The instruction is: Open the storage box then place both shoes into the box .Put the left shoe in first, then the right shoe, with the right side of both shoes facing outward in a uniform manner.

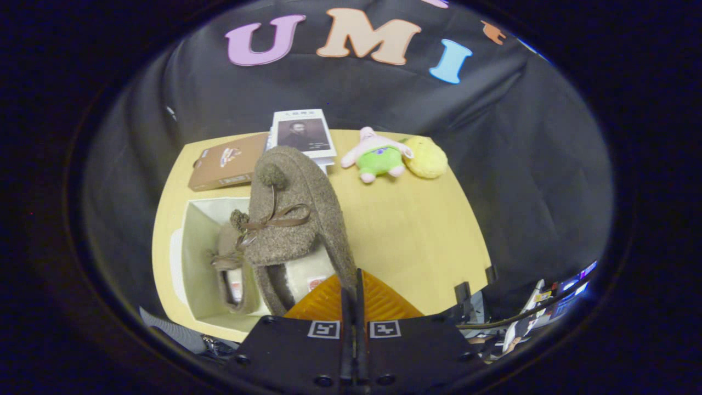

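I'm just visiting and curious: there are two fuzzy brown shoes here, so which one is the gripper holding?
The nearer shoe, hanging above the open white box: the gripper is shut on its heel rim. The other shoe already lies inside the box, untouched.

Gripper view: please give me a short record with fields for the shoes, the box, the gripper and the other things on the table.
held shoe: brown felt shoe, pinched at its edge, hanging over the box
other shoe: second shoe, already inside the box
box: white storage box, open, on the table
gripper: gripper, shut on the held shoe
table: wooden table
beyond the box: brown book, white book, two soft toys
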### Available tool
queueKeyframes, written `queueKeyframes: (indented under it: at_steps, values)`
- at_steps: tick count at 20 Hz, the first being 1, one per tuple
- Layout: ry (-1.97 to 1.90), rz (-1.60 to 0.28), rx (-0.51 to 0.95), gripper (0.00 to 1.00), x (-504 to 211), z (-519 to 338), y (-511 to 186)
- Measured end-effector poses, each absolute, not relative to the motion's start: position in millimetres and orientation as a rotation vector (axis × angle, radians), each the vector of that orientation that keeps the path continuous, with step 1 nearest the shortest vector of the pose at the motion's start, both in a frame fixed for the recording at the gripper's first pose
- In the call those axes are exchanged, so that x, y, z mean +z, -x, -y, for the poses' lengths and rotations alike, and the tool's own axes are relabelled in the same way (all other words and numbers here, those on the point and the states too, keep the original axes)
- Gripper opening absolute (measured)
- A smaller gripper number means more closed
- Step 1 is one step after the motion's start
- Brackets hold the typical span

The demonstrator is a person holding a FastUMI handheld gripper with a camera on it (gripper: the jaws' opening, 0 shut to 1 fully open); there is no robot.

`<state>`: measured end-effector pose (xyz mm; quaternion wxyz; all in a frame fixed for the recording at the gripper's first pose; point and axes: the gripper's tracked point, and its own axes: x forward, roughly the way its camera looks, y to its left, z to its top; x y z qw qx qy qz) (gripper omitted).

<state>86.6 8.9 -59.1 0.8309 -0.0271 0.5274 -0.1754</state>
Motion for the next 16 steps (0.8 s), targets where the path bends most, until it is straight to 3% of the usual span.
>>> queueKeyframes:
  at_steps: [7, 16]
  values:
    - [-0.013, -1.203, -0.265, 0.06, -125.2, -89.2, -92.9]
    - [-0.036, -1.309, -0.267, 0.08, -207.8, -91.6, -85.7]
